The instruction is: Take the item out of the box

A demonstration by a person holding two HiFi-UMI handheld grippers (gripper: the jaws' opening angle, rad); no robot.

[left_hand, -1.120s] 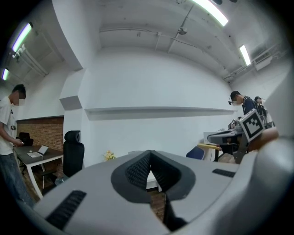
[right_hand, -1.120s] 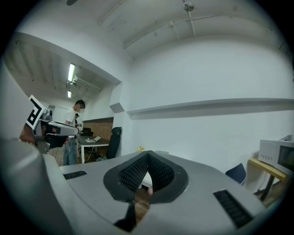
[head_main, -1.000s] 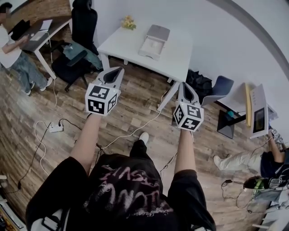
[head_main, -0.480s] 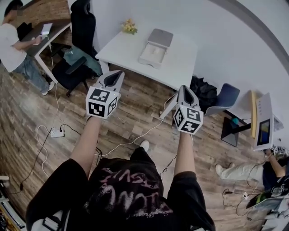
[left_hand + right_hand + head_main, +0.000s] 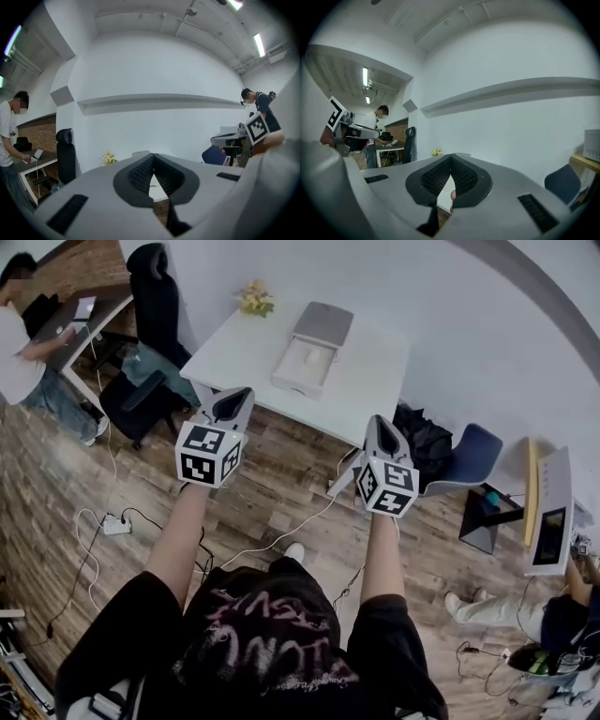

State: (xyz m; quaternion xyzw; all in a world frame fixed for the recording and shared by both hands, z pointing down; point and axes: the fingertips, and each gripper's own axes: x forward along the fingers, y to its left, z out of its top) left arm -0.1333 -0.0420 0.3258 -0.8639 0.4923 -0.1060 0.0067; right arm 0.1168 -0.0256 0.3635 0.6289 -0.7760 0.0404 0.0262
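As you stepped in, the open box [image 5: 309, 357] on the worktop [image 5: 380, 367] drew nearer, still well ahead of your left gripper [image 5: 242, 394] and right gripper [image 5: 380, 422], fingers closed on nothing; approach only.

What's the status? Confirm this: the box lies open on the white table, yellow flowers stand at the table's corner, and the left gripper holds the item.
Wrong on the grip. The left gripper holds nothing: the left gripper view shows its jaws shut and empty. The rest stands: the box lies open on the white table, yellow flowers at its corner.
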